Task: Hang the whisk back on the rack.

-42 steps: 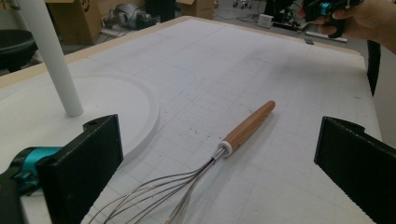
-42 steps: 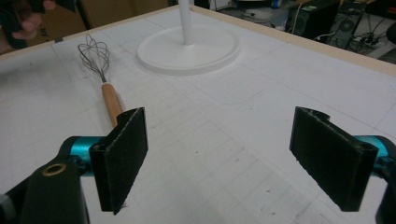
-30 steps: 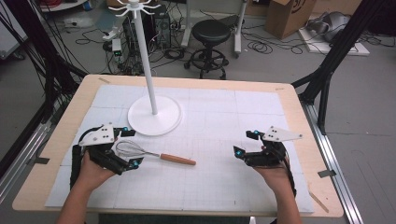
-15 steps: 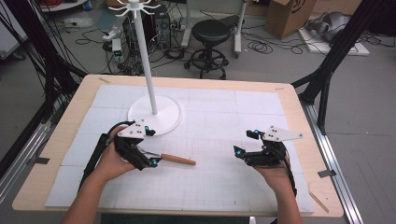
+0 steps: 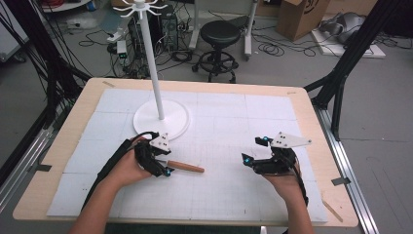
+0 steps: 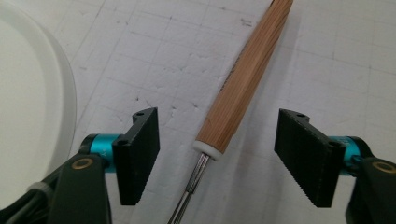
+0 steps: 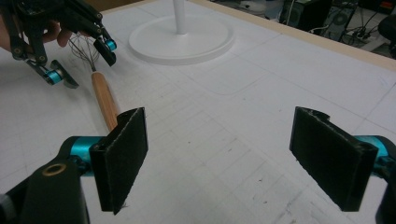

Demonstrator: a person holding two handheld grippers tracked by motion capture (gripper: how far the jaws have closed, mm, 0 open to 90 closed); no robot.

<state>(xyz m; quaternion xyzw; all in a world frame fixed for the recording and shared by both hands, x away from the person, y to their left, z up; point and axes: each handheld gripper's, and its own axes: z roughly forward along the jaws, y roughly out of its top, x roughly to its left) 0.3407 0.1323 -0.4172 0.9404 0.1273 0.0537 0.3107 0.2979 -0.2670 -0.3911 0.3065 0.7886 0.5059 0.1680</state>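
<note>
I could read no brand, label or lettering on the whisk (image 6: 243,74), on either gripper or on the white gridded mat (image 5: 219,190). A cardboard box (image 5: 298,15) on the floor beyond the table carried a dark mark too small to make out.

The whisk lay on the mat at the table's left, its wooden handle (image 5: 186,166) pointing toward the middle and its wire head under my left hand. My left gripper (image 6: 217,156) was set down over it, jaws astride the spot where the handle's pale collar meets the wires. The jaws had just been closing, yet in the left gripper view a clear gap stood on each side of the handle, so nothing was pinched; the whisk lay between them, untouched. The round base of the white stand (image 5: 161,119) sat just beyond that gripper.

My right gripper (image 7: 217,161) hovered well apart at the table's right, jaws spread wide with nothing between them, looking across the mat toward the whisk.
</note>
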